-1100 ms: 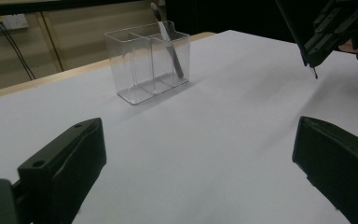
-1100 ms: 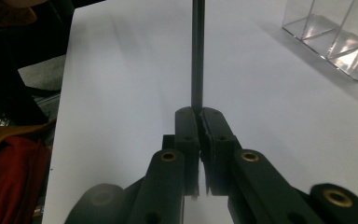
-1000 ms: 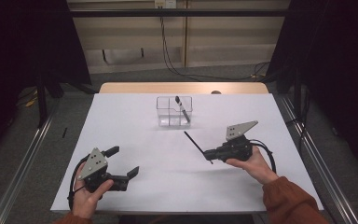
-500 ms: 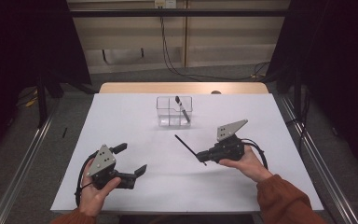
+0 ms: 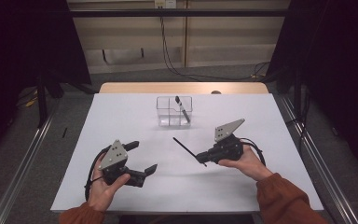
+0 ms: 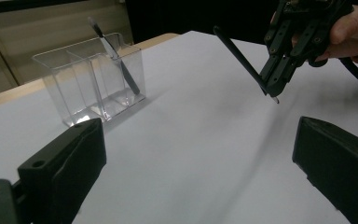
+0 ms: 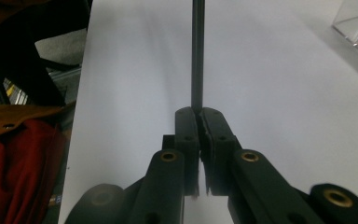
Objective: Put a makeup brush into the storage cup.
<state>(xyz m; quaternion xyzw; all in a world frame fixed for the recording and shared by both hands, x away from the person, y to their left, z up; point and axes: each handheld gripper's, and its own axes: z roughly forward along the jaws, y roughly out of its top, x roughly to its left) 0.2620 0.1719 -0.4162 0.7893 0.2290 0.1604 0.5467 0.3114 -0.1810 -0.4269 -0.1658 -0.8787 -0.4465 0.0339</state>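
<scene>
The black pen [image 5: 185, 147] sits clamped near one end in my right gripper [image 5: 201, 159], its long shaft sticking up and away from the jaws, clear of the white table [image 5: 270, 126]. In the right gripper view the jaws are pressed tight together on the shaft [image 7: 197, 56], which runs straight out ahead of them. Over the last second I have carried it from the right side of the table inward and a little toward me, so its free end now points up-left, roughly toward the clear organizer [image 5: 174, 112] but well short of it. That box stands at the far middle of the table with another pen [image 5: 182, 108] already leaning in its right compartment.

My left gripper [image 5: 145, 158] has also shifted: it has come inward and lifted slightly, jaws wide apart with nothing between them, and it now faces the held pen, as the left gripper view shows, with the right gripper [image 6: 274, 83] and its pen hanging just ahead.

I judge that the two grippers are closing on each other for a handover or a regrip, since the pen is held near its end and angled awkwardly for dropping into a compartment. The placing into the organizer is not yet done.
</scene>
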